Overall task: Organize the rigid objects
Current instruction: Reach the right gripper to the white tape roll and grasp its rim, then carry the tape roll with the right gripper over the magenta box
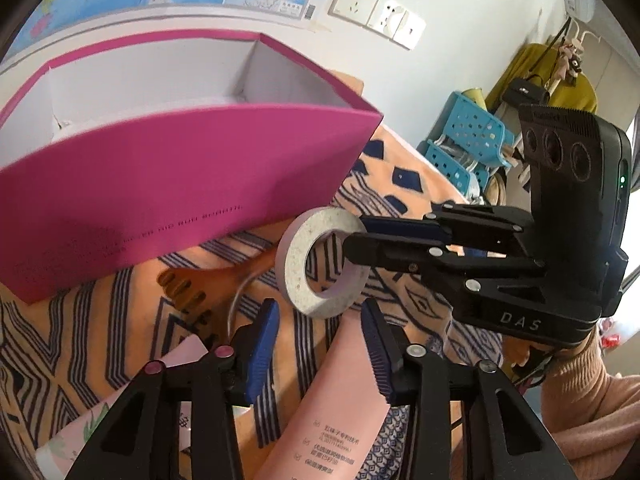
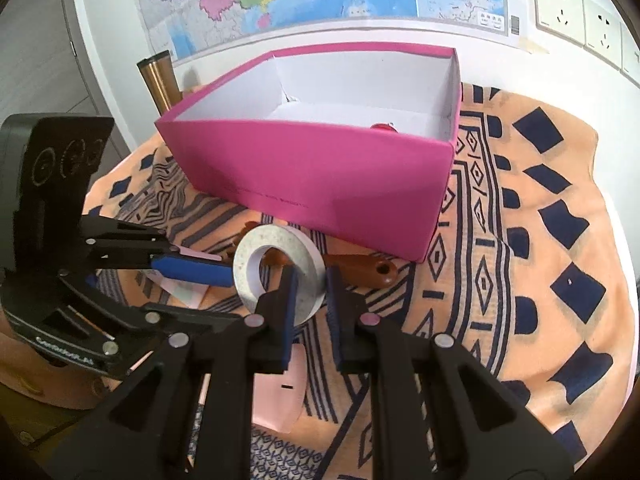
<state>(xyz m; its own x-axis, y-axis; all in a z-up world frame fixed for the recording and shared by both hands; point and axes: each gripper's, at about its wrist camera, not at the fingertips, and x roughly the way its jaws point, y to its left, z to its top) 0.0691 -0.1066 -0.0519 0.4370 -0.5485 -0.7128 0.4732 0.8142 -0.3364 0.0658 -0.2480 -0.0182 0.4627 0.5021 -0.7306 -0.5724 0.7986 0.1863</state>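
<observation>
Now the right claw [image 2: 311, 300] grips a white tape roll [image 2: 279, 274] by its ring wall, lifted just near of the pink box [image 2: 320, 172]. Beside it, the left claw [image 1: 320, 348] stands empty, its jaws narrowly apart above a pink tube [image 1: 332, 432] on the patterned cloth [image 2: 520, 240].

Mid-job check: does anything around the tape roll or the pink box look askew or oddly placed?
The tape roll stands on edge, off the cloth, pinched through its wall by the right gripper, one finger through the hole. The brown comb lies half hidden behind it. The pink box sits square and undamaged. Nothing spilled.
</observation>
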